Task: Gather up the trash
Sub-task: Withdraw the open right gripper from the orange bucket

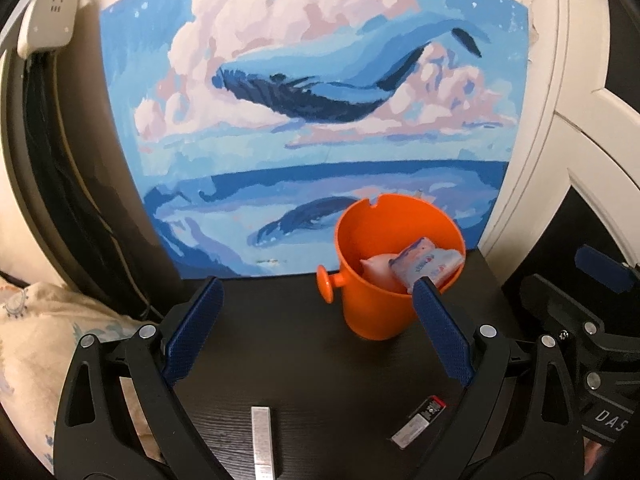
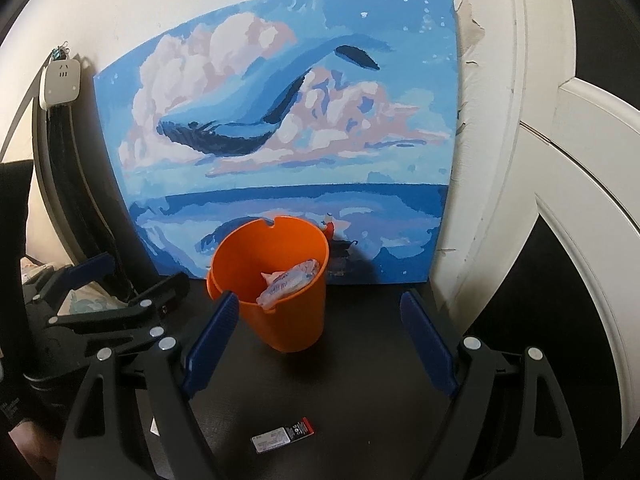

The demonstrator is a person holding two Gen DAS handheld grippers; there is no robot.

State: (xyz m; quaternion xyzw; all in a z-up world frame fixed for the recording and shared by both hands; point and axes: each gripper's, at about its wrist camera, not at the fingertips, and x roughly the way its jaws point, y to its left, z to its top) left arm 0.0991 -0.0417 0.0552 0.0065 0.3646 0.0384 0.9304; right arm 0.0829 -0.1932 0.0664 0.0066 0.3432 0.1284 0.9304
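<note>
An orange bucket (image 1: 384, 296) (image 2: 280, 304) stands on the dark table (image 1: 288, 344), in front of a whale painting. Crumpled wrappers (image 1: 424, 264) (image 2: 288, 280) lie inside it. A small black, red and white packet (image 1: 418, 420) (image 2: 282, 435) lies flat on the table near the front. A silver strip (image 1: 262, 436) lies left of it. My left gripper (image 1: 316, 292) is open and empty, just in front of the bucket. My right gripper (image 2: 320, 316) is open and empty, its left finger beside the bucket. The left gripper also shows at the left of the right wrist view (image 2: 120, 292).
The whale painting (image 1: 312, 120) leans on the wall behind the table. A white power adapter (image 1: 48, 20) with dark cables hangs at the left. A pale blanket (image 1: 48, 340) lies left of the table. A white door frame (image 2: 520, 160) stands at the right.
</note>
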